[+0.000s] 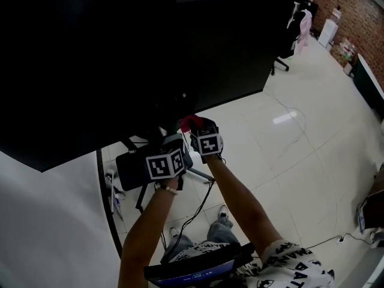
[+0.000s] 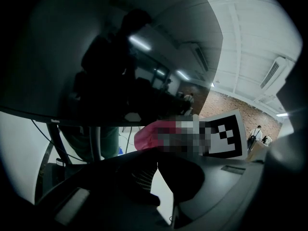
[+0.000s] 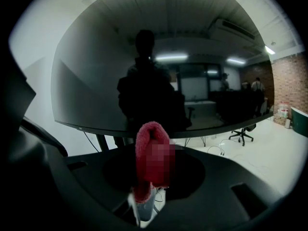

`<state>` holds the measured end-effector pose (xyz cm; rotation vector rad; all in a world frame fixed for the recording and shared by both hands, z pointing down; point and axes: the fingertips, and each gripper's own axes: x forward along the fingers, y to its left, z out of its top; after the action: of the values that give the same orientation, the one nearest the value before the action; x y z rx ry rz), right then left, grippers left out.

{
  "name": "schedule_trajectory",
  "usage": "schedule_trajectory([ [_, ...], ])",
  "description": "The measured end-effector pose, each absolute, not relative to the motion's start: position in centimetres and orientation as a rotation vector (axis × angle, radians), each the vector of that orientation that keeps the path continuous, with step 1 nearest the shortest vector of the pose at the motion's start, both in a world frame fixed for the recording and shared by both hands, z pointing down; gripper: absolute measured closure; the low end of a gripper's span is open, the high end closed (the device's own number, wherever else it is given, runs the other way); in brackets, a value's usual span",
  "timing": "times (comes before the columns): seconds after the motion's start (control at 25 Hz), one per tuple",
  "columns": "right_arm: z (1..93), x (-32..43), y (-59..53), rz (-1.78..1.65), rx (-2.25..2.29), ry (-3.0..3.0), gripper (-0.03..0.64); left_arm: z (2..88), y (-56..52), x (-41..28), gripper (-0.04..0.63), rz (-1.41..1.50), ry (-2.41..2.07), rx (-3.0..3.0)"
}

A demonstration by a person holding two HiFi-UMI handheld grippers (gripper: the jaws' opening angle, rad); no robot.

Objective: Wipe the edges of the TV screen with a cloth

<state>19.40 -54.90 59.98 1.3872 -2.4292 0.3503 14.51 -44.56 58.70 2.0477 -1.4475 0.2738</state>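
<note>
The black TV screen [image 1: 120, 53] fills the upper left of the head view, and its bottom edge runs just above both grippers. My right gripper [image 1: 206, 140] is shut on a red cloth [image 1: 191, 122], whose top reaches the screen's lower edge. In the right gripper view the cloth [image 3: 153, 158] stands upright from the right gripper [image 3: 144, 197], its tip against the bottom rim of the TV [image 3: 159, 71]. My left gripper [image 1: 165, 164] hangs beside it, lower and to the left. In its own view the left gripper [image 2: 157, 160] looks shut and empty, with the cloth [image 2: 149, 134] just beyond.
The black TV stand [image 1: 129, 167] and its legs stand below the screen. Cables [image 1: 192, 215] trail over the pale tiled floor. A white wall [image 1: 48, 221] lies at left. An office chair [image 1: 282, 59] and a brick wall [image 1: 354, 11] are far off at right.
</note>
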Motion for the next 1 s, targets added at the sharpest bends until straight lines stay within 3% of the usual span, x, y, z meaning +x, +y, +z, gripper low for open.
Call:
schedule_trajectory([
  [1.0, 59.6, 44.0, -65.0, 0.328, 1.576, -2.323, 0.500, 58.6, -54.4, 35.7, 0.609, 0.314, -1.344, 2.153],
])
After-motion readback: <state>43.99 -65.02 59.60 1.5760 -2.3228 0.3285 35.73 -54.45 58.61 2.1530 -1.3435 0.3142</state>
